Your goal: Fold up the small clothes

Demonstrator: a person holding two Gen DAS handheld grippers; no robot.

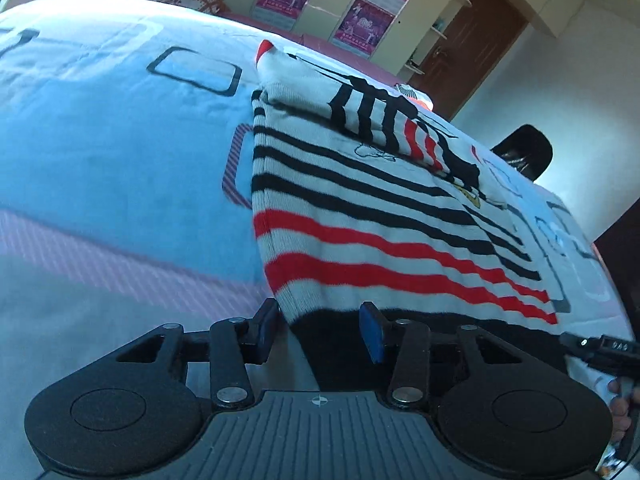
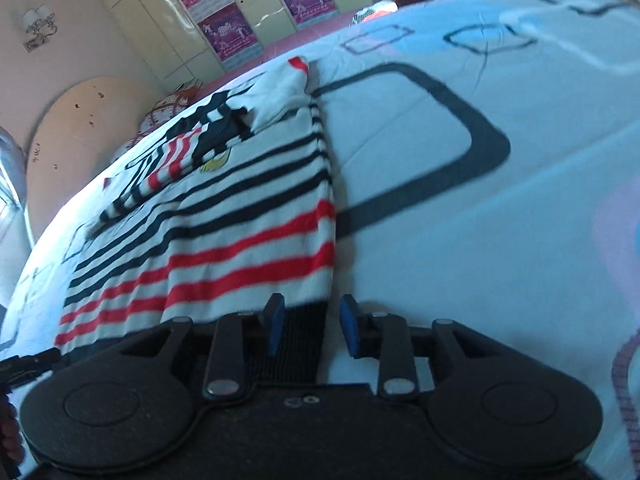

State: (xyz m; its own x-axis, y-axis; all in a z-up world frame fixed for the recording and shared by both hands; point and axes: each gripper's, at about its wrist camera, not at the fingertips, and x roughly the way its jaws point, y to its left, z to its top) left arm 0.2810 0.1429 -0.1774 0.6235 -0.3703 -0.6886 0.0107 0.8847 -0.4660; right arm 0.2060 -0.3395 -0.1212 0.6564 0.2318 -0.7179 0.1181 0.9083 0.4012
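While both our tongs hang over the near edge of the bed (image 1: 100, 152), the striped sweater (image 1: 360, 216) lies flat on its patterned sheet, sleeves folded in over the chest. We have the left tongs (image 1: 322, 330) apart, the sweater's black hem corner between the fingers, though whether they touch it we cannot tell. Our right tongs (image 2: 308, 326) stand apart too, straddling the hem's other corner

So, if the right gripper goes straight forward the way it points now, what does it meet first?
Most likely the striped sweater: its dark hem lies between the open fingers of the right gripper, on the bed sheet. Depth is hard to judge through the fisheye.
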